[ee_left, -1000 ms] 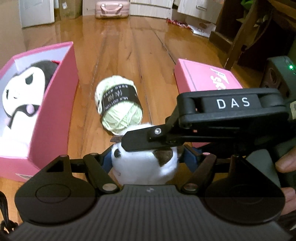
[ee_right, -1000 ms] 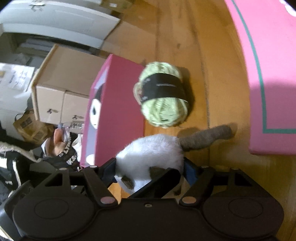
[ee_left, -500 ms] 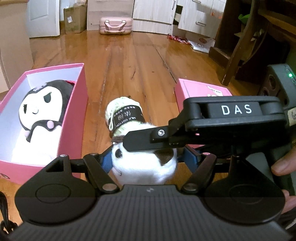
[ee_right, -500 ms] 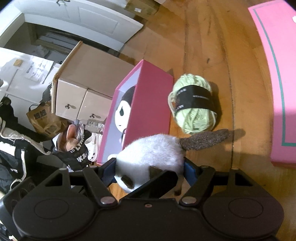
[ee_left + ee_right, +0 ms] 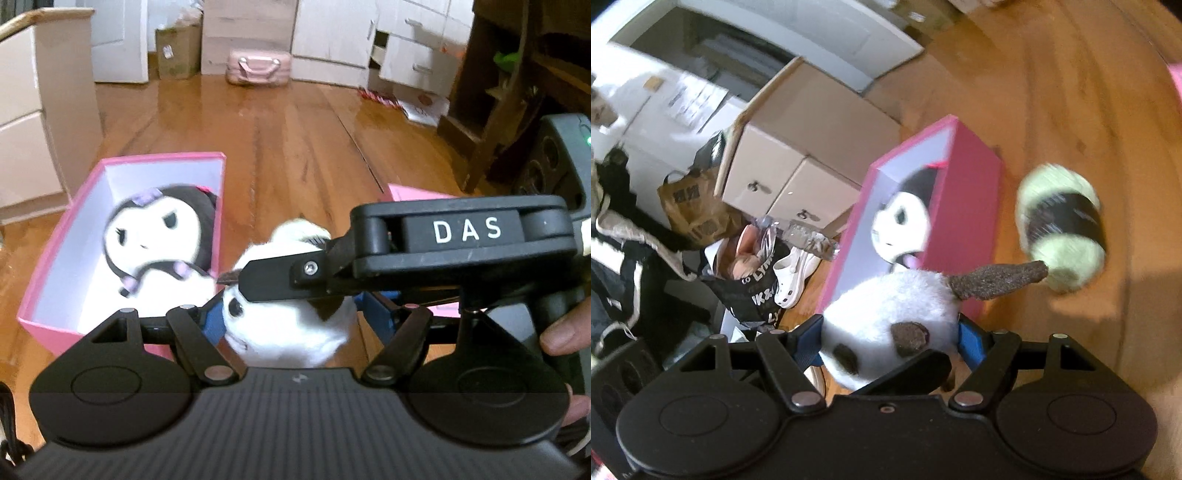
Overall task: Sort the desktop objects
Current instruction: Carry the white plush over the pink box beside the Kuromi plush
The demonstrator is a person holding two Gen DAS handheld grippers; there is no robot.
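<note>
Both grippers clamp one white plush (image 5: pixel 291 332) from opposite sides — the left gripper (image 5: pixel 291 321) closed on it with blue pads (image 5: pixel 376 314) against its flanks, the right gripper (image 5: pixel 890 339) likewise, its black body crossing the left view with "DAS" in white. The plush, with dark patches and a brown tail (image 5: pixel 997 278), hangs off the wooden floor (image 5: pixel 295 147), just beside the open pink box (image 5: pixel 48 254) holding a black-and-white doll (image 5: pixel 162 236). Farther out lies green yarn (image 5: pixel 1062 225) — its black band unreadable — and a black bag (image 5: pixel 757 291) with partial letters "LYN".
</note>
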